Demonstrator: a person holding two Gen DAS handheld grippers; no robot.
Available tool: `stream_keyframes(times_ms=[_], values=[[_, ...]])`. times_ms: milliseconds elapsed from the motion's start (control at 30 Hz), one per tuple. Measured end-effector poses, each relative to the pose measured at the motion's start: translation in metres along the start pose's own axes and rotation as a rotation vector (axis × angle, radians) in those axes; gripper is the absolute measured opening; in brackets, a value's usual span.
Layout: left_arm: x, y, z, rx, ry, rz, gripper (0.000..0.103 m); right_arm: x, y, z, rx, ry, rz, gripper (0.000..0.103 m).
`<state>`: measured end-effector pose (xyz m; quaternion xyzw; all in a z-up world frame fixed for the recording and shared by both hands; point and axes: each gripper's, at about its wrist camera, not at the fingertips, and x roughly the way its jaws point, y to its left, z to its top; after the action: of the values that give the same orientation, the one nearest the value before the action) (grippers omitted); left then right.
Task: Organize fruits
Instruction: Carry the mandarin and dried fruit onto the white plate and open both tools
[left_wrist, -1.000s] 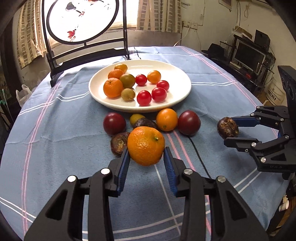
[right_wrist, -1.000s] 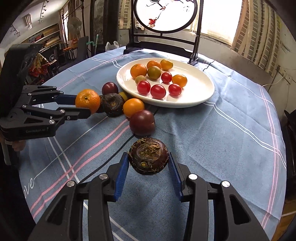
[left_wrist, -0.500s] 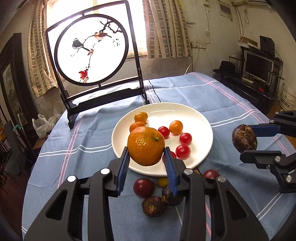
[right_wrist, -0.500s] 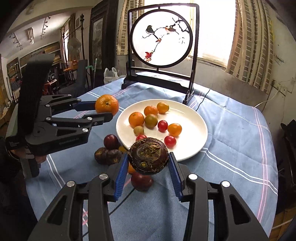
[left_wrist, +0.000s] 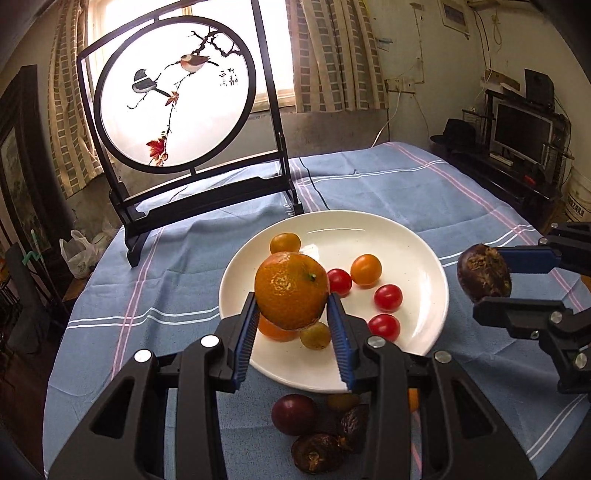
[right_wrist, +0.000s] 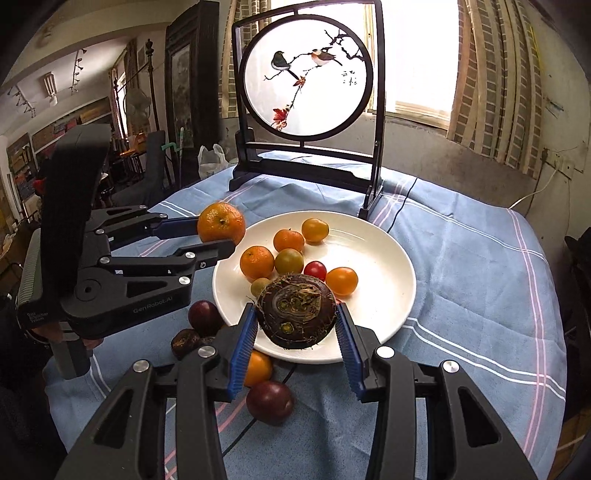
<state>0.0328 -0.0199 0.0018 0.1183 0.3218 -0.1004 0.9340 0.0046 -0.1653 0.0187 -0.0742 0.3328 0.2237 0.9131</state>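
Observation:
My left gripper (left_wrist: 291, 314) is shut on a large orange mandarin (left_wrist: 291, 290) and holds it in the air over the near left rim of the white plate (left_wrist: 413, 236); it also shows in the right wrist view (right_wrist: 221, 223). My right gripper (right_wrist: 297, 325) is shut on a dark brown water chestnut (right_wrist: 296, 316), held above the plate's near rim (right_wrist: 388, 254); it shows at the right in the left wrist view (left_wrist: 484, 275). The plate holds several small oranges and cherry tomatoes.
Loose fruit lies on the blue tablecloth in front of the plate: dark plums (right_wrist: 269, 402) (left_wrist: 293, 413), a small orange (right_wrist: 258, 367) and brown chestnuts (left_wrist: 317, 452). A black-framed round bird screen (left_wrist: 173, 110) stands behind the plate. A black cable (right_wrist: 255, 417) crosses the cloth.
Both grippers have risen from the table with their fruit and moved forward to the plate. The mandarin and the chestnut stay gripped.

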Motion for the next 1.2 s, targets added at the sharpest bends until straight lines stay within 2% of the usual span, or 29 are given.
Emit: stream_keyframes(times_ms=[367, 667, 900, 967, 1000, 1033, 1200], values=[[0.026, 0.01, 0.007, 0.009, 0.027, 0.029, 0.037, 0.029, -0.024, 0.014, 0.048, 0.022, -0.025, 0.044], [0.054, -0.003, 0.014, 0.048, 0.078, 0.007, 0.037, 0.08, -0.044, 0.036, 0.103, 0.078, -0.049, 0.044], [0.073, -0.008, 0.02, 0.06, 0.1, 0.034, 0.039, 0.114, -0.049, 0.052, 0.112, 0.113, -0.078, 0.044], [0.076, -0.008, 0.02, 0.064, 0.095, 0.056, 0.045, 0.122, -0.05, 0.054, 0.104, 0.132, -0.065, 0.049], [0.076, -0.007, 0.021, 0.065, 0.09, 0.063, 0.06, 0.121, -0.05, 0.055, 0.101, 0.122, -0.089, 0.056], [0.075, -0.004, 0.021, 0.058, 0.079, 0.074, 0.072, 0.119, -0.051, 0.055, 0.098, 0.114, -0.099, 0.056], [0.057, 0.01, 0.022, 0.027, 0.043, 0.075, 0.073, 0.09, -0.046, 0.046, 0.101, 0.078, -0.047, 0.056]])
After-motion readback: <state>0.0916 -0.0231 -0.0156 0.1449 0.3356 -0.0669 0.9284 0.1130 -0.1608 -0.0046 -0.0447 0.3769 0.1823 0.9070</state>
